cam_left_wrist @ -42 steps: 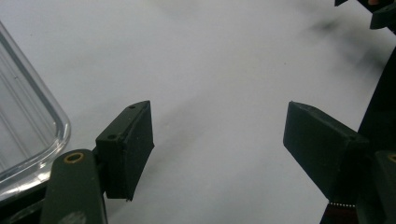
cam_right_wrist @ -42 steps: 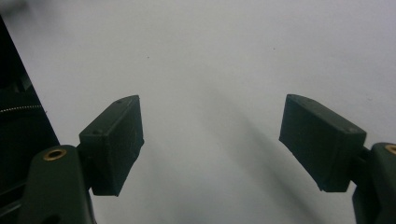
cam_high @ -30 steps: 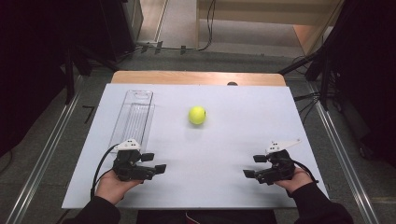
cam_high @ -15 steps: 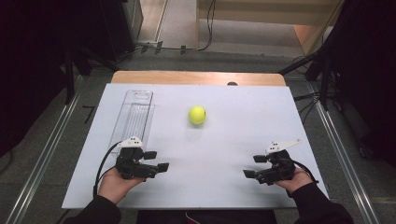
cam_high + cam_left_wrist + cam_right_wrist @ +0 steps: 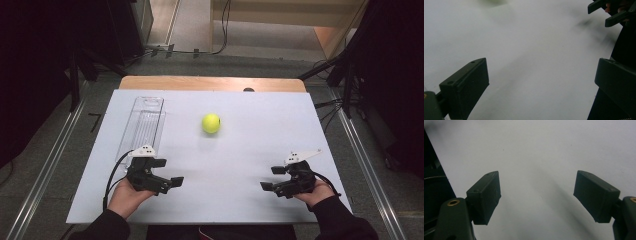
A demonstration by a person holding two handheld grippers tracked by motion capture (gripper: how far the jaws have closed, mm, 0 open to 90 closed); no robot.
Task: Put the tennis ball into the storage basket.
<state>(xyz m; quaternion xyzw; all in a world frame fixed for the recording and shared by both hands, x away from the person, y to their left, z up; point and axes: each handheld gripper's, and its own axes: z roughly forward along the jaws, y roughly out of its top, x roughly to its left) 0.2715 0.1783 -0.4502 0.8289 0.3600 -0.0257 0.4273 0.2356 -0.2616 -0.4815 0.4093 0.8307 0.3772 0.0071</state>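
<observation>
A yellow-green tennis ball [image 5: 211, 123] lies on the white board [image 5: 240, 150], mid-table toward the far side. My left gripper [image 5: 169, 172] is held low at the front left, well short of the ball. It is open with nothing between its jaws [image 5: 541, 72]. At the front right my right gripper [image 5: 271, 178] points inward, also open and empty, with only bare board between its jaws [image 5: 536, 187]. In the left gripper view the right gripper [image 5: 610, 11] shows at the top right, and a blurred patch of the ball [image 5: 491, 1] at the top edge.
A clear plastic tray [image 5: 144, 126] lies lengthwise on the board's left side, just beyond my left gripper. A wooden table edge [image 5: 210, 83] runs behind the board. Metal rails [image 5: 45, 170] flank the table on both sides, with cables on the floor at the back.
My left gripper has drifted slightly right and forward. The right gripper and the ball have stayed put.
</observation>
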